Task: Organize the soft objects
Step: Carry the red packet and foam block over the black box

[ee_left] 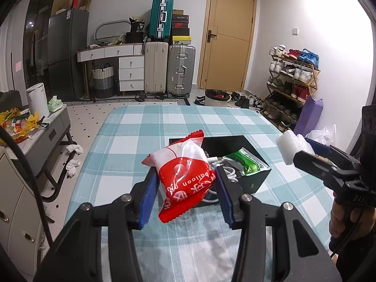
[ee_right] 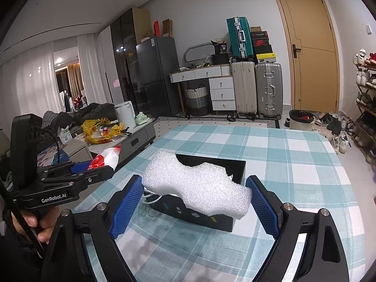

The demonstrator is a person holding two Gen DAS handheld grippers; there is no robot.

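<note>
My left gripper (ee_left: 185, 195) is shut on a red and white balloon packet (ee_left: 185, 171) and holds it above the near edge of an open black box (ee_left: 256, 150). The box stands on the checked tablecloth and holds a green packet (ee_left: 249, 164) and white cables (ee_left: 229, 171). My right gripper (ee_right: 196, 202) is shut on a white foam piece (ee_right: 199, 183) and holds it over the black box (ee_right: 211, 221). In the left wrist view the right gripper (ee_left: 305, 157) is at the right with the foam (ee_left: 287, 146). In the right wrist view the left gripper (ee_right: 94, 171) is at the left with the packet (ee_right: 105, 158).
The table has a blue and white checked cloth (ee_left: 145, 127). A grey side table (ee_left: 47, 136) with clutter stands to the left. Suitcases (ee_left: 169, 68), a wooden door (ee_left: 228, 37) and a shoe rack (ee_left: 293, 77) are at the far wall.
</note>
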